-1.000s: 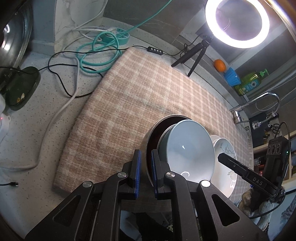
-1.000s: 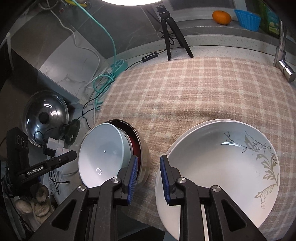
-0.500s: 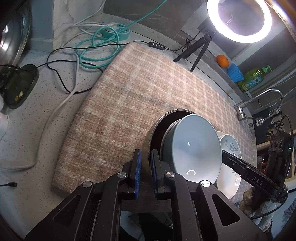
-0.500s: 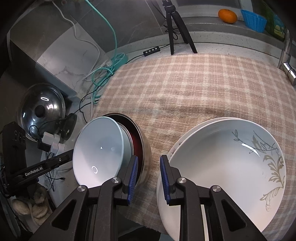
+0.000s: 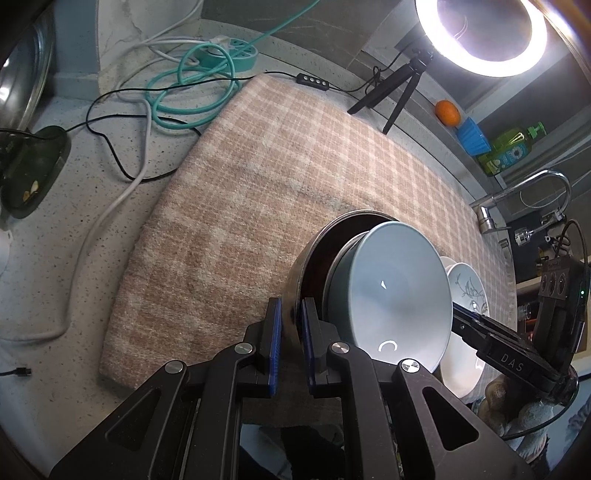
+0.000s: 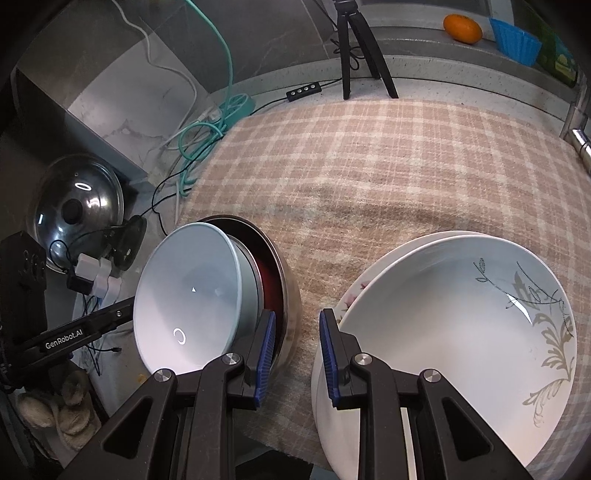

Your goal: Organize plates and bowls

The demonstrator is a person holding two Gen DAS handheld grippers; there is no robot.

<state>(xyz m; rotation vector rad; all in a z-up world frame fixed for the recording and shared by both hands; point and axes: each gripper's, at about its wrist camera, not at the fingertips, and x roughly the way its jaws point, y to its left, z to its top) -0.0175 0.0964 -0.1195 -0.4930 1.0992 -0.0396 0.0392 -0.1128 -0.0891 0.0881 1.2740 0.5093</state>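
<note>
A steel bowl (image 5: 320, 238) with a dark red inside sits on the plaid cloth (image 5: 277, 166), and my left gripper (image 5: 291, 332) is shut on its near rim. A pale blue bowl (image 5: 391, 295) leans steeply on edge inside it. In the right wrist view the same steel bowl (image 6: 286, 284) and pale blue bowl (image 6: 188, 291) are at the left. Two stacked white plates (image 6: 443, 325), the top one with a grey leaf pattern, lie at the right. My right gripper (image 6: 297, 350) hovers over the strip of cloth between bowl and plates, its pads apart and pressing on nothing.
A ring light (image 5: 480, 33) on a black tripod (image 6: 354, 44) stands behind the cloth. Teal cable coils (image 5: 192, 92) and a glass lid (image 6: 74, 206) lie to the left. An orange (image 6: 461, 27), a blue cup (image 6: 513, 40) and a faucet (image 5: 524, 195) are far right.
The pale blue bowl has tipped up more steeply inside the steel bowl. Both grippers have stayed almost where they were, with their jaws unchanged.
</note>
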